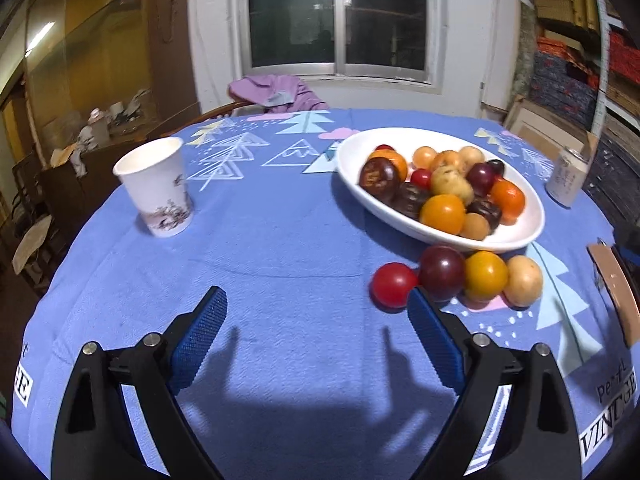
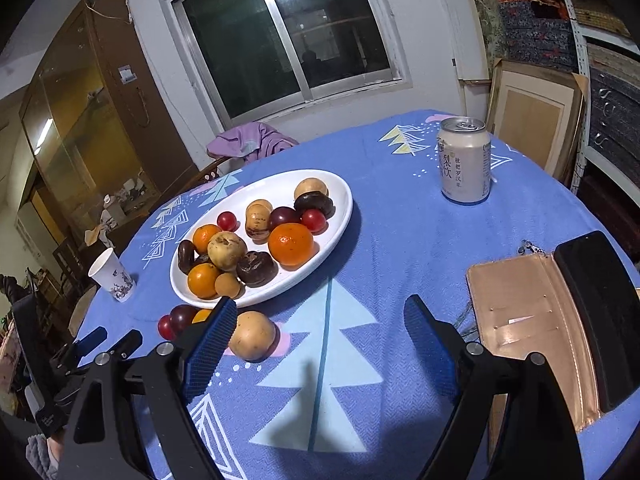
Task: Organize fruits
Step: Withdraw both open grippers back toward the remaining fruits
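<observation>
Hovering above the blue tablecloth (image 1: 280, 248), the left gripper (image 1: 316, 312) has its jaws spread with nothing between them; the right gripper (image 2: 320, 320) likewise hangs with jaws wide apart and empty. Most fruit lies heaped in the white plate (image 1: 524, 236); four pieces sit in a row on the cloth just beside its near rim: a red plum (image 1: 393, 283), a dark plum (image 1: 441, 272), an orange (image 1: 485, 276) and a tan pear (image 2: 252, 335). A paper cup (image 1: 158, 188), a can (image 2: 464, 160) and a phone case (image 2: 532, 332) stand well apart from the plate.
</observation>
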Action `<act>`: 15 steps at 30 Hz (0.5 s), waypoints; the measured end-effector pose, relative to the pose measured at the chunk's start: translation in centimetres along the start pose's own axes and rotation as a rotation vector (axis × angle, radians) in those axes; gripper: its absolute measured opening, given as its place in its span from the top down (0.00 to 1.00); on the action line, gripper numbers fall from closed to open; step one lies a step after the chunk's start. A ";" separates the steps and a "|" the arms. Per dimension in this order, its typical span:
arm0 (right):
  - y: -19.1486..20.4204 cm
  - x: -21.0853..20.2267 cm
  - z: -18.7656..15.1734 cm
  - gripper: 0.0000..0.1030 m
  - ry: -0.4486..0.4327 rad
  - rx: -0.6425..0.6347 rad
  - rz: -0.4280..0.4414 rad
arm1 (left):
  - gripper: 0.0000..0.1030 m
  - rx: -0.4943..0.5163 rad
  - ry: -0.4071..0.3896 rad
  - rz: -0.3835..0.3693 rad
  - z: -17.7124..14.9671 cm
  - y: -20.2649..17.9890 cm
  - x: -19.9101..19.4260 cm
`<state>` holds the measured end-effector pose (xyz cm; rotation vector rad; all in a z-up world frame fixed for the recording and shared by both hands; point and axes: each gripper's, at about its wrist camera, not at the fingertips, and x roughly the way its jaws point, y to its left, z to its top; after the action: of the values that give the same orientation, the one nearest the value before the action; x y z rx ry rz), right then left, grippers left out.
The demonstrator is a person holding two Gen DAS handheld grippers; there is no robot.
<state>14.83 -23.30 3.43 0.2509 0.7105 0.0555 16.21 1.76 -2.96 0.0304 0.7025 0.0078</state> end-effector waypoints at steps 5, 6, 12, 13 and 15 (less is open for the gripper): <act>0.5 -0.3 -0.2 0.16 -0.005 -0.017 0.002 | 0.13 0.054 0.014 0.000 0.7 -1.2 0.9; 0.5 -0.3 -0.2 0.15 -0.004 -0.021 0.001 | 0.13 0.054 0.012 -0.001 0.9 -1.3 1.1; 1.0 0.0 -0.4 0.15 0.002 -0.049 -0.010 | 0.13 0.033 0.027 -0.015 2.4 -1.7 3.0; 1.0 0.0 -0.3 0.15 0.003 -0.052 -0.011 | 0.13 0.032 0.036 -0.021 2.6 -1.8 3.3; 1.1 0.1 -0.4 0.15 0.005 -0.056 -0.012 | 0.13 0.020 0.048 -0.031 2.9 -1.7 3.9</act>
<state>14.72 -22.12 3.38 0.1925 0.7140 0.0645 21.04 0.04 -3.33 0.0388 0.7509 -0.0288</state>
